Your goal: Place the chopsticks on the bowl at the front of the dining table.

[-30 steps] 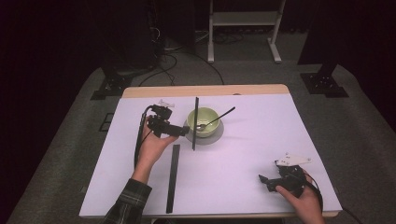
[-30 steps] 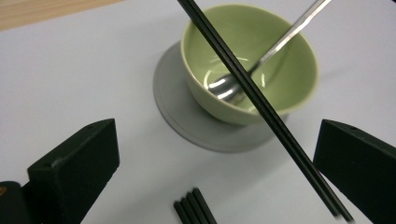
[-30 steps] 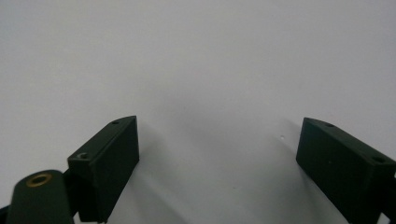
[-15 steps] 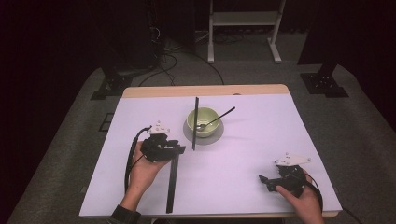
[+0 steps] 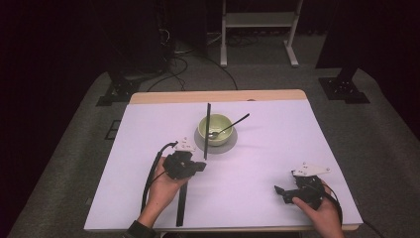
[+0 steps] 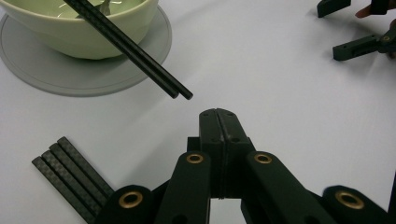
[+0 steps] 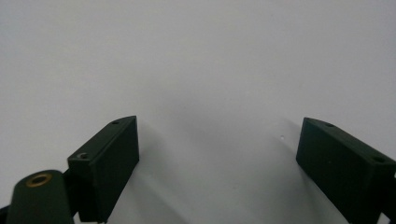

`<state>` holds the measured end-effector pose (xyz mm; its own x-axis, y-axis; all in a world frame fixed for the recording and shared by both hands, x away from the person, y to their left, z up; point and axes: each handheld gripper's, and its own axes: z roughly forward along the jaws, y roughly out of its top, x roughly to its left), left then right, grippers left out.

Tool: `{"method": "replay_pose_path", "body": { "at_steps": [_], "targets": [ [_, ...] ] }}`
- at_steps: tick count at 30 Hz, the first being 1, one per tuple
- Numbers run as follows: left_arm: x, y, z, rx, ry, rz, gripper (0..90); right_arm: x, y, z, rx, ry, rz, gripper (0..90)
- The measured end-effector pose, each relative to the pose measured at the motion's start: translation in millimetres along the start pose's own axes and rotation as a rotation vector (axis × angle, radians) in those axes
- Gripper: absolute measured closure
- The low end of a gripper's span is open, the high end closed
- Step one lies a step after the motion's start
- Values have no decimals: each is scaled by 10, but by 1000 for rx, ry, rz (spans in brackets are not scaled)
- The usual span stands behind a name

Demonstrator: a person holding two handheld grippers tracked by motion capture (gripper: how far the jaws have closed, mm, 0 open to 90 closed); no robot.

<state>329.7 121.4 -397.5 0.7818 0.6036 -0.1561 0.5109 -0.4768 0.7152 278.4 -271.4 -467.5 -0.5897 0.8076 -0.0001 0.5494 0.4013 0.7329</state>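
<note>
A pale green bowl (image 5: 216,129) (image 6: 84,32) stands on a grey saucer (image 5: 225,147) (image 6: 56,74) at mid-table. A spoon (image 5: 234,124) rests in it, handle up to the right. A black pair of chopsticks (image 5: 206,134) (image 6: 135,51) lies across the bowl's left rim. My left gripper (image 5: 200,166) (image 6: 218,112) hovers just near-left of the saucer, shut on nothing, its tips short of the chopsticks' near end. A second black pair (image 5: 181,208) (image 6: 70,179) lies flat on the table under my left hand. My right gripper (image 5: 280,191) (image 7: 219,144) rests near the front right, jaws wide open over bare table.
The white table (image 5: 277,144) has a wooden strip along its far edge. In the left gripper view the right gripper (image 6: 364,44) shows at top right. Dark floor, cables and stand legs lie beyond the table.
My left gripper has drawn back from beside the bowl toward the near edge. The chopsticks on the bowl stay put. The right gripper has barely moved.
</note>
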Motion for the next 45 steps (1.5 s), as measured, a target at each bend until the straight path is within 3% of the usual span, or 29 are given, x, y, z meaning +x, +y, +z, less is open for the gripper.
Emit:
{"method": "replay_pose_path", "body": {
  "at_steps": [18,24,27,32,40,42,45],
  "targets": [
    [93,67,65,-8,23,-25,900,0,0,0,0,0,0,116],
    [39,42,30,-11,13,-13,899,0,0,-1,0,0,0,116],
    [10,16,-20,-15,22,-13,790,0,0,0,0,0,0,116],
    [-2,-34,-140,-35,77,-8,556,1,0,0,-1,0,0,116],
    [41,-213,-247,-33,181,-12,83,0,-1,-1,-1,0,-1,116],
    [67,-278,-278,-29,211,-11,15,0,-1,0,-1,0,0,116],
    [108,-361,-341,-29,234,-18,0,1,-1,-1,-1,0,0,116]
  ]
}}
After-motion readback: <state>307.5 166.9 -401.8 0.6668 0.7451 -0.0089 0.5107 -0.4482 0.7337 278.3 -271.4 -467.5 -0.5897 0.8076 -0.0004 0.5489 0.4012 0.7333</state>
